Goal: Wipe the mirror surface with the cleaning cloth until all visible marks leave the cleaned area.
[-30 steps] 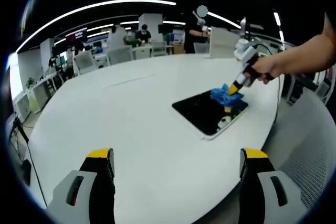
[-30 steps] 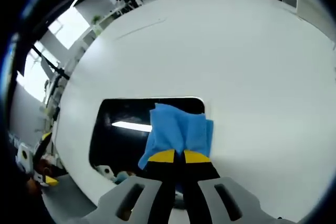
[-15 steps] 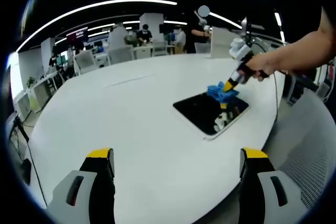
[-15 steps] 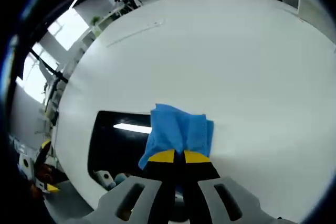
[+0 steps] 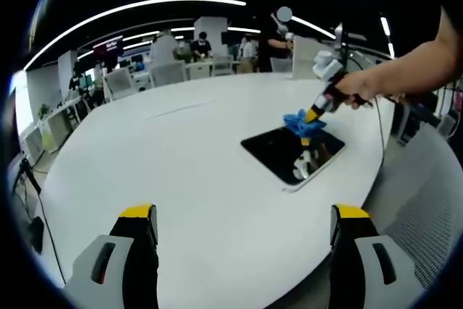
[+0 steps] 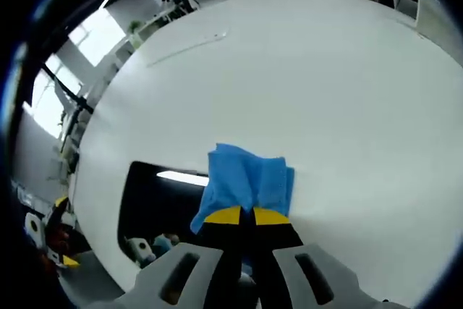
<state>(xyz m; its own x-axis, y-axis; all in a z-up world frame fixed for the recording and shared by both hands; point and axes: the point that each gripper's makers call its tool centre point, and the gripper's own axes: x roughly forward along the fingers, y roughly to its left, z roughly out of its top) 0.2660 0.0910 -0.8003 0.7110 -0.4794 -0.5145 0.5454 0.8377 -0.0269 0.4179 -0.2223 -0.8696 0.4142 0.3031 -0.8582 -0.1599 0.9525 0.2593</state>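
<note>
The mirror (image 5: 293, 154) lies flat on the white desk (image 5: 166, 171), near the desk's edge on the side where the person's hand (image 5: 359, 89) reaches in. Its glass looks dark and reflects a strip of ceiling light and part of the gripper above it.

The right gripper (image 6: 240, 216) has its jaws closed on the blue cloth (image 6: 246, 181), the yellow tips pinched together with the cloth bunched out past them. The cloth sits at the mirror's far edge, partly over the glass and partly over the bare desk beside it. In the left gripper view the same cloth (image 5: 302, 122) shows at the mirror's far corner, with the right gripper (image 5: 314, 114) angled down onto it.

The left gripper (image 5: 243, 221) is held well apart from the mirror, over the near part of the desk, its jaws spread wide with nothing between them.

Beyond the desk are office chairs (image 5: 165, 74) and people standing at other desks.
</note>
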